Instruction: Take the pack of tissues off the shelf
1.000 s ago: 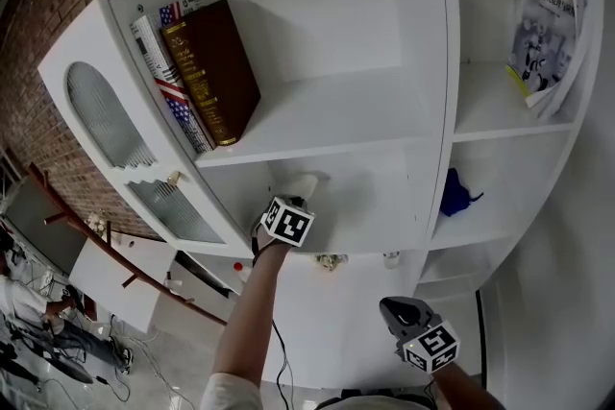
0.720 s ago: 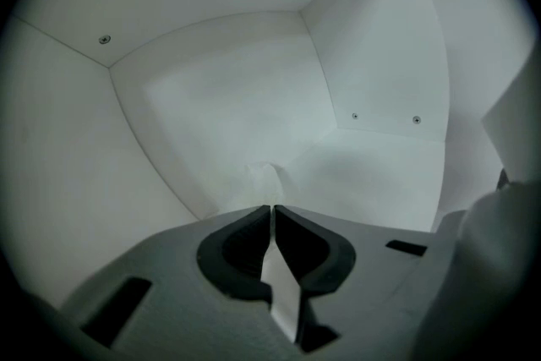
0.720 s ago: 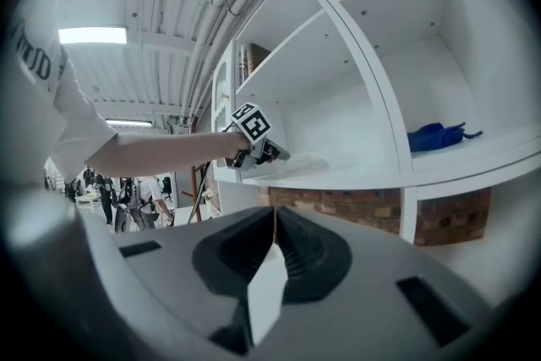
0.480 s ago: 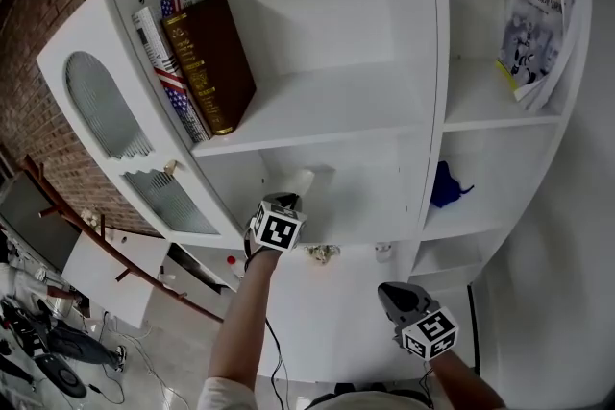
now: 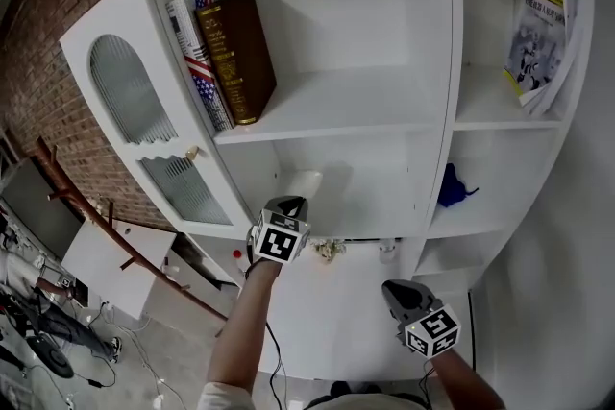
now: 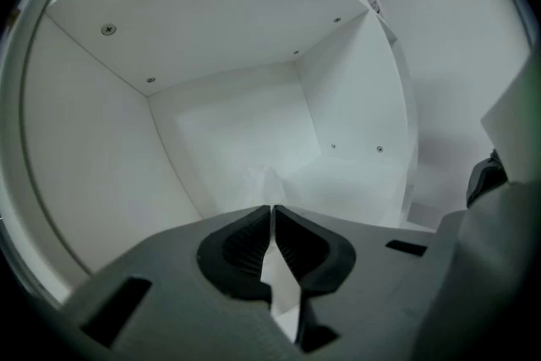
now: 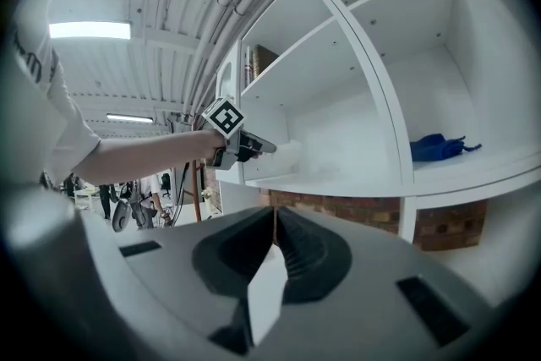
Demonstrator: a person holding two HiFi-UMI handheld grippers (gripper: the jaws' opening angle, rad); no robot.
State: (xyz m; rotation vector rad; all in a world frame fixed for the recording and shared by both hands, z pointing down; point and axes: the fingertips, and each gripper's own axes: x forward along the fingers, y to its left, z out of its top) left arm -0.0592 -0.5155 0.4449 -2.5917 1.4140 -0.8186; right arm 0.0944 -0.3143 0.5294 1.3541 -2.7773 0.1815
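your left gripper [image 5: 290, 205] has its jaws pinched together on the near edge of the pack of tissues [image 5: 306, 183], which sits inside the shelf bay [image 5: 375, 206] (the one under the books [image 5: 235, 53]). right gripper [image 5: 394, 289] hangs lower, outside, jaws closed on nothing.

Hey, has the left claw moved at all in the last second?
Yes. The left claw, shut on the pack of tissues, has drawn back outward, toward the shelf's front edge.
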